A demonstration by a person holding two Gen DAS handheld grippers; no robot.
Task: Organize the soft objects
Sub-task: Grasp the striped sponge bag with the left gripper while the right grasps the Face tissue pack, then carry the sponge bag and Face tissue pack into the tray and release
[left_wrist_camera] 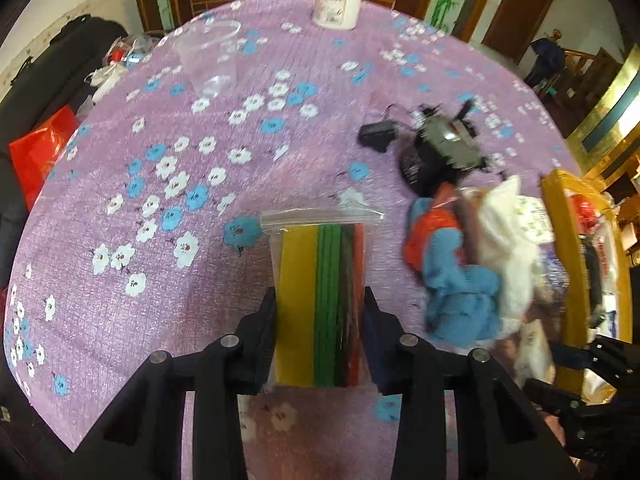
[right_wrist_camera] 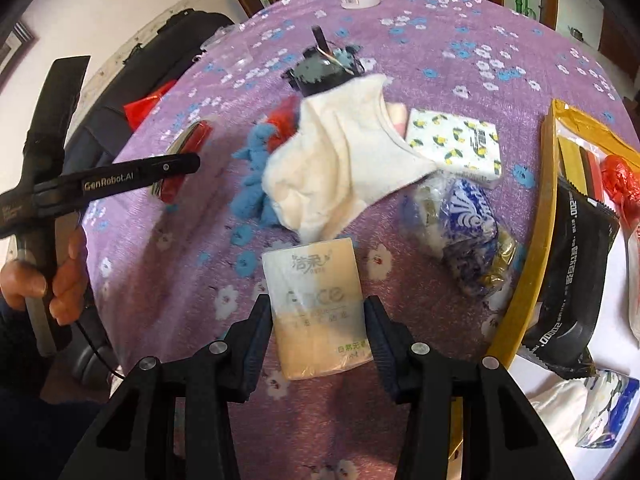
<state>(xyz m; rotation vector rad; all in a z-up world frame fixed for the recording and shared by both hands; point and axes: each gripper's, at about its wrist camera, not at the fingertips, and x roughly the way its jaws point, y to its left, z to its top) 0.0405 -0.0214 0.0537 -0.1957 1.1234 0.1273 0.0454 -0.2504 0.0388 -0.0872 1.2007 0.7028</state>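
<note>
Keep the left gripper (left_wrist_camera: 320, 336) clamped square on the clear zip bag (left_wrist_camera: 320, 280) of coloured felt sheets, above the purple tablecloth (left_wrist_camera: 120, 220). The right gripper (right_wrist_camera: 318, 336) pinches the beige tissue pack (right_wrist_camera: 316, 308); squeeze no harder. Carry both to the yellow-rimmed tray (right_wrist_camera: 520, 312), which already holds packets. The clear cup (left_wrist_camera: 210, 60) lies empty; the white jar (left_wrist_camera: 338, 2) stays capped.

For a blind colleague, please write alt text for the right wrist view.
The right gripper clamps a beige tissue pack over a purple floral tablecloth. Beyond lie a cream cloth, a blue cloth and a lemon-print tissue pack.
</note>
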